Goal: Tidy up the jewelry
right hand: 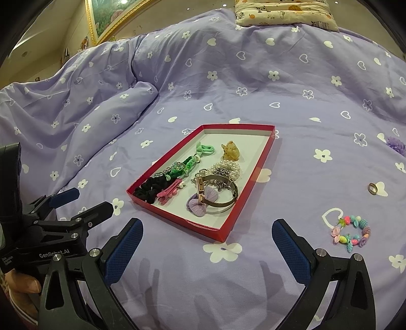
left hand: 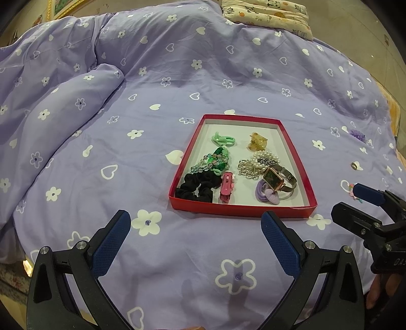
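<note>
A red shallow box (left hand: pixel 310 195) (right hand: pixel 229 222) lies on the purple bedspread and holds a watch (left hand: pixel 272 177) (right hand: pixel 218 190), pearl bracelet (left hand: pixel 266 157), black scrunchie (left hand: pixel 195 187), pink clip (left hand: pixel 226 187), green beads and ties, an amber claw clip (left hand: pixel 257 143). Outside the box to its right lie a colourful bead bracelet (right hand: pixel 351 232), a small ring (right hand: pixel 372 188) (left hand: pixel 353 166) and a purple scrunchie (right hand: pixel 395 145) (left hand: pixel 357 134). My left gripper (left hand: pixel 195 223) is open and empty, just in front of the box. My right gripper (right hand: pixel 206 232) is open and empty, near the box's front right corner.
A folded duvet ridge (left hand: pixel 63 101) rises at the left. A patterned pillow (left hand: pixel 269 15) lies at the far end of the bed. A gold-framed picture (right hand: pixel 109 15) hangs on the wall behind.
</note>
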{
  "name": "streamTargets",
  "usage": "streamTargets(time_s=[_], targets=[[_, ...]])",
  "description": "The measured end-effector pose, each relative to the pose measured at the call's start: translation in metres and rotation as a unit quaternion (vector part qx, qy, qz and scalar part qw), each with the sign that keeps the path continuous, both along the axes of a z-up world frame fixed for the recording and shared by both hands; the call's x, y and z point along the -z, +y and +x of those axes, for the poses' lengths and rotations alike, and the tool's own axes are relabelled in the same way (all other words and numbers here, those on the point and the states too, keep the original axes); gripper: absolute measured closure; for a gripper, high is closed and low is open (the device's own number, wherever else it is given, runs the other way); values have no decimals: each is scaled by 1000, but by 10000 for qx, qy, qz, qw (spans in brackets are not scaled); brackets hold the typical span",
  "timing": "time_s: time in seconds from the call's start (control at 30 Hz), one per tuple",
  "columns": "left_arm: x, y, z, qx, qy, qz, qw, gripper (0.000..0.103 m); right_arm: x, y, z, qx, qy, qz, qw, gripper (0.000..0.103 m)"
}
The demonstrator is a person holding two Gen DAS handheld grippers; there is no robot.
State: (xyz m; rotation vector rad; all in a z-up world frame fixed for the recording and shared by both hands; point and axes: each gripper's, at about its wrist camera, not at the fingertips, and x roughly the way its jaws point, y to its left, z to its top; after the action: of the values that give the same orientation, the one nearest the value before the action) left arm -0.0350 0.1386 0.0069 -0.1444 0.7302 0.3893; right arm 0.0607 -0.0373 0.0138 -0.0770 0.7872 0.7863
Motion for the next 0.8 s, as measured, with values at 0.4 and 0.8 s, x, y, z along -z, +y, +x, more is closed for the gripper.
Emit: streamTargets(time_s=[0.4, 0.8], targets=[[3, 2, 0, -20, 29, -1, 10000, 0, 1, 2, -3, -53, 4, 37, 10000, 0], [3, 2, 0, -25, 36, 5, 10000, 0, 1, 2, -3, -69, 10, 47, 10000, 0]])
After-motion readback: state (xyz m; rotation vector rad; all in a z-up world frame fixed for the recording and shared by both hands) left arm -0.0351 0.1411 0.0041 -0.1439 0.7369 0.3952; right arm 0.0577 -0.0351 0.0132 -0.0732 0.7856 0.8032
